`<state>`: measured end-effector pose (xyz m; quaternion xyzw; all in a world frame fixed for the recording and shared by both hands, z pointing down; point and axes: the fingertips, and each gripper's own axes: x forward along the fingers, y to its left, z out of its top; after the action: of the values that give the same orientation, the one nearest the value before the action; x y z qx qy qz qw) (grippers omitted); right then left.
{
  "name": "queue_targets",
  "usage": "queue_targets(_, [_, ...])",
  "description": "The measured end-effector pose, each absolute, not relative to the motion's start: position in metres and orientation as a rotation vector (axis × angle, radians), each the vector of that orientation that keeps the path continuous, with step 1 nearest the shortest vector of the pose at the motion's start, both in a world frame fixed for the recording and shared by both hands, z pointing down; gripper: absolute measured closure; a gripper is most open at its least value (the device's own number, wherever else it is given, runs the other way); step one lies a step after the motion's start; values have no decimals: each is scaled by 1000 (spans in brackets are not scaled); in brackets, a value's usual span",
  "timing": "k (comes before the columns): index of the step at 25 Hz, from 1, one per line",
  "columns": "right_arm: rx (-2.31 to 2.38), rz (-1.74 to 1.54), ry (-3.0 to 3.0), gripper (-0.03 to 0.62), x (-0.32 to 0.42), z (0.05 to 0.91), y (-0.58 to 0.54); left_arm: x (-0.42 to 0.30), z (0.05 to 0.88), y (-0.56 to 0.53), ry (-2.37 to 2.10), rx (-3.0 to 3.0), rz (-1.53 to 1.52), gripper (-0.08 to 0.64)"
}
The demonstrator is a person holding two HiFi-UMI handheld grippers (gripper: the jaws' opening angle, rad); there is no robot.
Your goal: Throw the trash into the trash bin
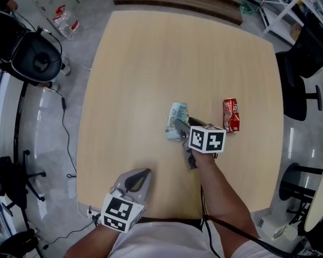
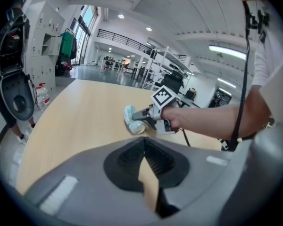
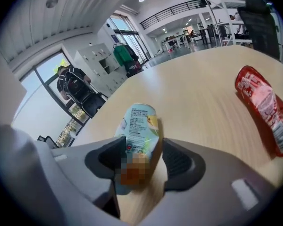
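Crushed can (image 3: 140, 121) lies long axis pointing away, btwn right gripper's (image 3: 141, 146) spread jaws; left gripper (image 2: 144, 142) clenched, empty.

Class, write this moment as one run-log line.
right hand-held gripper: open, astride pale can | left hand-held gripper: shut, empty | red can: on table

Near end of the pale green can (image 3: 140, 121) hidden behind the jaws of the right gripper (image 3: 144, 145), its print too small to read; lower end of the red can (image 3: 262, 107) cut off by the picture's right edge.
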<state>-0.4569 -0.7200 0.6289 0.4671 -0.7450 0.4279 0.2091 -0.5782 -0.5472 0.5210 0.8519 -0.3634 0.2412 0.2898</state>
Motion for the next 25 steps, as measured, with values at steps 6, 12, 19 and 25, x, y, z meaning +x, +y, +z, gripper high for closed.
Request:
queue_targets(6, [1284, 1152, -2114, 462, -467, 620, -723, -579, 518, -545, -971, 2256, 633, 551])
queue_targets(12, [1304, 1104, -2136, 492, -462, 611, -721, -587, 519, -546, -1018, 2247, 604, 551])
queue_targets(19, [1346, 1034, -2179, 497, -455, 585, -715, -589, 507, -545, -1028, 2283, 579, 551])
queue_targets(25, [1383, 987, -2215, 499, -452, 557, -699, -588, 495, -538, -1016, 2340, 558, 551])
